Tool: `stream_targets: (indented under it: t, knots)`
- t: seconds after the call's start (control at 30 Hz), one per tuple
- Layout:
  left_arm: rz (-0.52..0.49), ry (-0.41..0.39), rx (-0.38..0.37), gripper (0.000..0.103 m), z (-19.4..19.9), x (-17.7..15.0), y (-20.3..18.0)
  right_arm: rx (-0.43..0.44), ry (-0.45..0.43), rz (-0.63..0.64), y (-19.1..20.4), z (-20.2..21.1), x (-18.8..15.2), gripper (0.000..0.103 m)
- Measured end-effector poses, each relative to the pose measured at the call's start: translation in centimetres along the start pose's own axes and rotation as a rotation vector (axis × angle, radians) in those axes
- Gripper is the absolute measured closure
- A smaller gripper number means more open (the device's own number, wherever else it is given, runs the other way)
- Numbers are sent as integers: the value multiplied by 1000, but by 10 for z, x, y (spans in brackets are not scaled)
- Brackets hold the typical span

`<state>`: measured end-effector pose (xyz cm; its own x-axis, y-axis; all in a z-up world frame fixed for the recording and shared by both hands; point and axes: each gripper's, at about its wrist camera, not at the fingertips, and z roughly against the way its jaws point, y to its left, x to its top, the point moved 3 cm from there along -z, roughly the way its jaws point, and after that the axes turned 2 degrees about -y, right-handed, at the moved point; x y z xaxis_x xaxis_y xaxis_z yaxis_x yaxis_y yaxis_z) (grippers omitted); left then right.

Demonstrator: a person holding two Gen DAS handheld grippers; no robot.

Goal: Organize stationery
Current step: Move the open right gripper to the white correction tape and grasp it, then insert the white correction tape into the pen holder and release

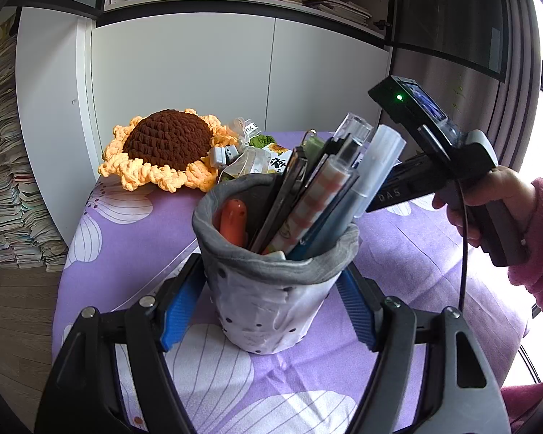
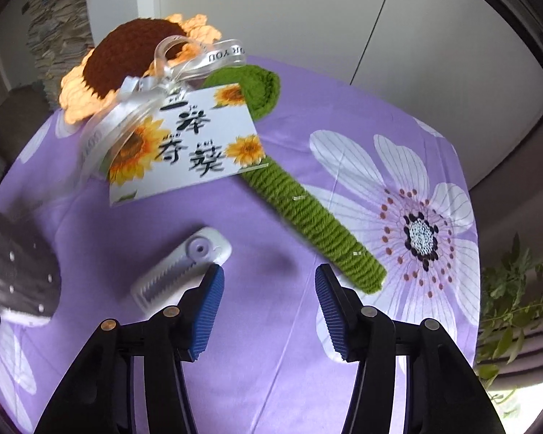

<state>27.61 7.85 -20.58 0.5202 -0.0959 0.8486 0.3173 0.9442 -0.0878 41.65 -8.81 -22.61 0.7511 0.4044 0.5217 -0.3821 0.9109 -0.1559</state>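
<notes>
A: Blue pads of the left gripper are pressing both sides of the grey fabric pen holder, clamping it upright on the purple floral cloth.

B: And the holder is already looking full. Pens, a clear-capped marker and an orange tool are standing in it, leaning toward the right gripper.

A: So most of the sorting is looking done, I'd judge. What is lying outside the holder?

B: One white correction tape, resting on the cloth just beside the holder. The right gripper is hovering over it, jaws standing apart with nothing between them; its left pad is nearly touching the tape.

A: That piece is not showing in the left wrist view at all.

B: Right, the holder and its pens are blocking it. Only the right wrist view is showing the tape, plus the green yarn stem and sunflower card beyond it. The left view alone is showing the holder's contents and the person's hand in a pink sleeve.

A: The crocheted sunflower is lying behind the holder in both.
</notes>
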Motion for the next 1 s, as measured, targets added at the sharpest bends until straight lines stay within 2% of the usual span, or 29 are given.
stream_targets:
  t: [0.13,0.2,0.27,0.37,0.47,0.6,0.67,0.7,0.73,0.9,1.0]
  knots:
    - [0,0,0,31,0,0,0,90,48,-179,-5,-4,9,49]
    - [0,0,0,31,0,0,0,183,90,-301,-7,-5,7,49]
    - [-1,0,0,31,0,0,0,247,109,-357,-7,-5,8,49]
    - [0,0,0,31,0,0,0,204,103,-305,1,-3,14,49]
    - [0,0,0,31,0,0,0,222,114,-275,13,-5,17,49]
    - [0,0,0,31,0,0,0,196,126,-217,31,-10,27,49]
    - [0,0,0,31,0,0,0,175,133,-194,37,-14,30,61]
    - [0,0,0,31,0,0,0,164,140,-187,39,-16,32,71]
    - [0,0,0,31,0,0,0,149,150,-179,39,-20,34,75]
    - [0,0,0,31,0,0,0,127,151,-162,45,-23,38,76]
    - [0,0,0,31,0,0,0,139,105,-181,41,-6,33,76]
